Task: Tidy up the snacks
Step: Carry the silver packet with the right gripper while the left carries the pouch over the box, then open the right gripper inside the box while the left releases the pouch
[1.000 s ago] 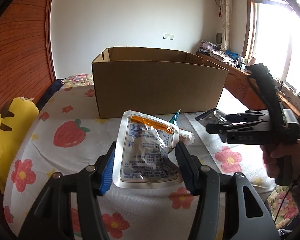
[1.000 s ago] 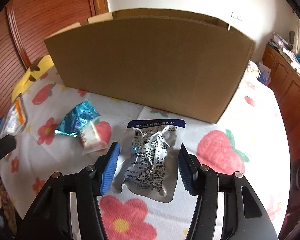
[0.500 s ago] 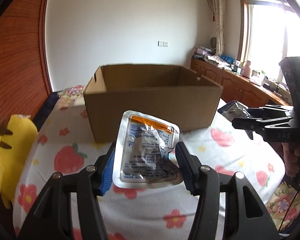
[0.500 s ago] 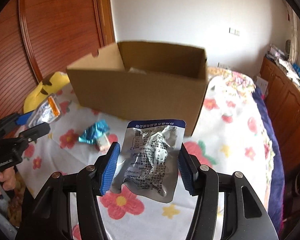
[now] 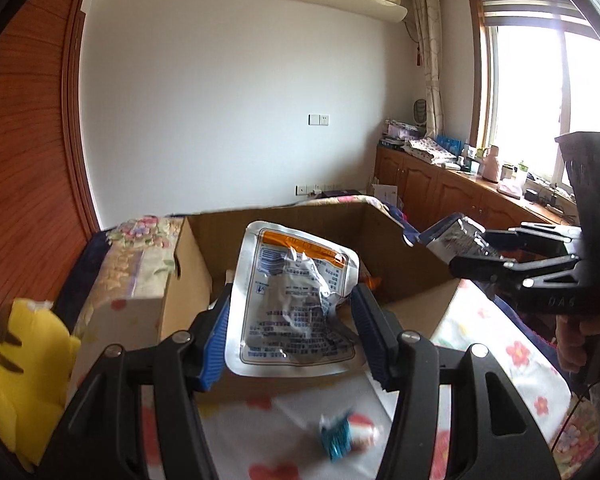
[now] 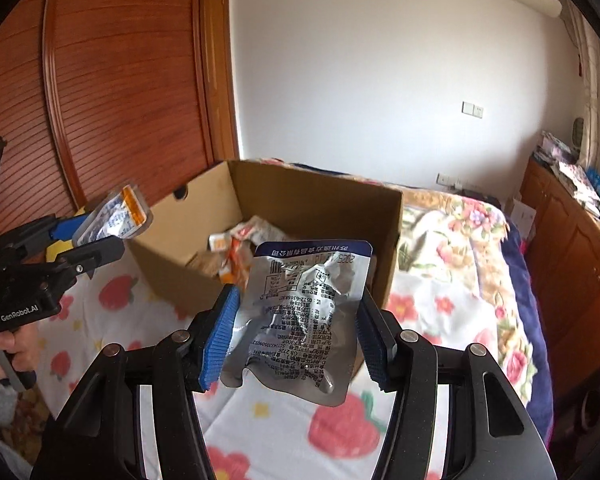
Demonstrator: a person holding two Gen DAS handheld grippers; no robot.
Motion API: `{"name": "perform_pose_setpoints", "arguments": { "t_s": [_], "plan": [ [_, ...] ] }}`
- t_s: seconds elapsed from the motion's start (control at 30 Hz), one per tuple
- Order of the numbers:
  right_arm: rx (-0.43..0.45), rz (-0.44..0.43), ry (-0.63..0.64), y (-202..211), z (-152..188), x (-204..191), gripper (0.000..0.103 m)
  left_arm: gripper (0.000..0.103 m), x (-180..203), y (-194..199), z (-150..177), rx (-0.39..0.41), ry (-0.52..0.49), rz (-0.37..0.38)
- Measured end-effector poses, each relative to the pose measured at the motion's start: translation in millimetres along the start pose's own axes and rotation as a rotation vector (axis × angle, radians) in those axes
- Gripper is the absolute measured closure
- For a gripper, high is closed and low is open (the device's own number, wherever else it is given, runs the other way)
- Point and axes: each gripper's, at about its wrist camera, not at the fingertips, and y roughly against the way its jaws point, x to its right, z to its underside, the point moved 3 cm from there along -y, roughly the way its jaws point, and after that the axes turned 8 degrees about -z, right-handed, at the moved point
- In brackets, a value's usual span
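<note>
My left gripper [image 5: 290, 312] is shut on a silver snack pouch with an orange band [image 5: 294, 300], held in the air just in front of the open cardboard box [image 5: 404, 276]. My right gripper [image 6: 296, 320] is shut on a silver pouch with a blue top edge [image 6: 304, 316], raised over the box's near right corner [image 6: 392, 240]. The box holds several snack packets [image 6: 240, 248]. In the left wrist view the right gripper [image 5: 464, 248] comes in from the right with its pouch; the right wrist view shows the left gripper [image 6: 100, 236] at the left.
A blue foil snack and a small white packet [image 5: 346, 434] lie on the flower-and-strawberry bedspread [image 6: 340, 432] in front of the box. A yellow plush toy [image 5: 16, 368] sits at the left. A folded floral blanket [image 5: 136, 264] lies beside the box. Wooden cabinets [image 6: 572, 272] line the right wall.
Both grippers have risen with their pouches and moved toward the box; its inside now shows in both views. The blue foil snack on the bed has dropped low in the left wrist view.
</note>
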Motion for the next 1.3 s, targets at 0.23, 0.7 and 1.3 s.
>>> {"name": "perform_pose_setpoints", "arguments": {
  "t_s": [0.23,0.7,1.3],
  "plan": [
    [0.008,-0.031,0.006,-34.1,-22.9,11.9,0.045,0.047,0.6,-37.8,-19.5,0.004,-0.015,0.009],
    [-0.043,-0.044,-0.006,-86.4,-18.4,28.9,0.045,0.046,0.8,-88.2,-18.0,-0.049,0.002,0.015],
    [-0.054,-0.021,-0.014,-98.0,-17.8,34.0,0.037,0.033,-3.8,-98.1,-15.1,-0.052,0.016,0.003]
  ]
}}
